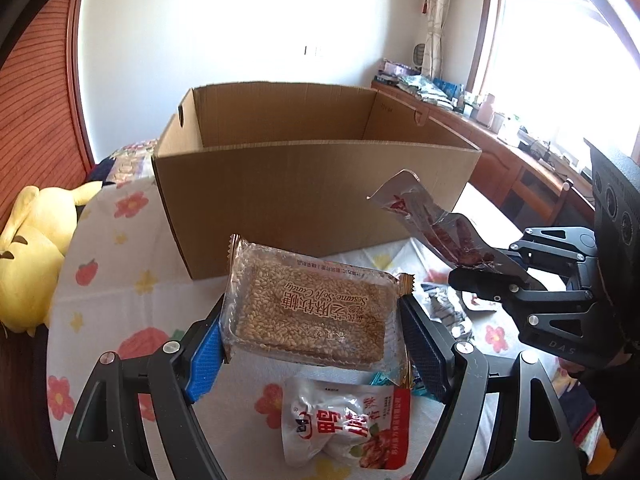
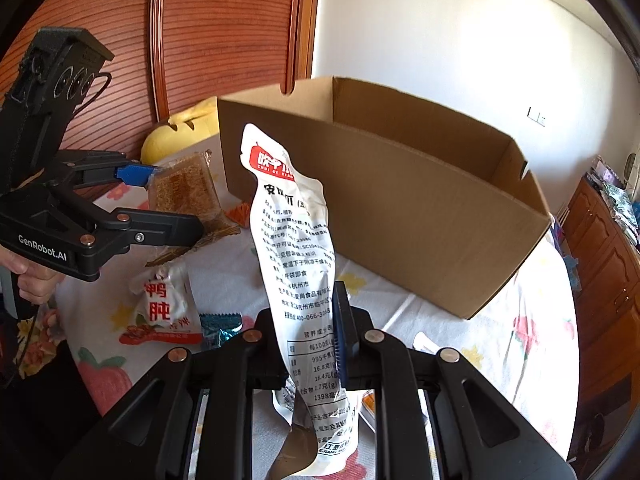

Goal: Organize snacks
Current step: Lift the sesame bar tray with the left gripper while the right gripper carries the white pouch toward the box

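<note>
The left gripper has its blue pads clamped on a clear-wrapped rectangular sesame candy block, lifted over the floral-clothed table. The right gripper pinches a long white printed snack pouch upright. Both snacks hang just short of the open brown cardboard box's near wall.
</note>
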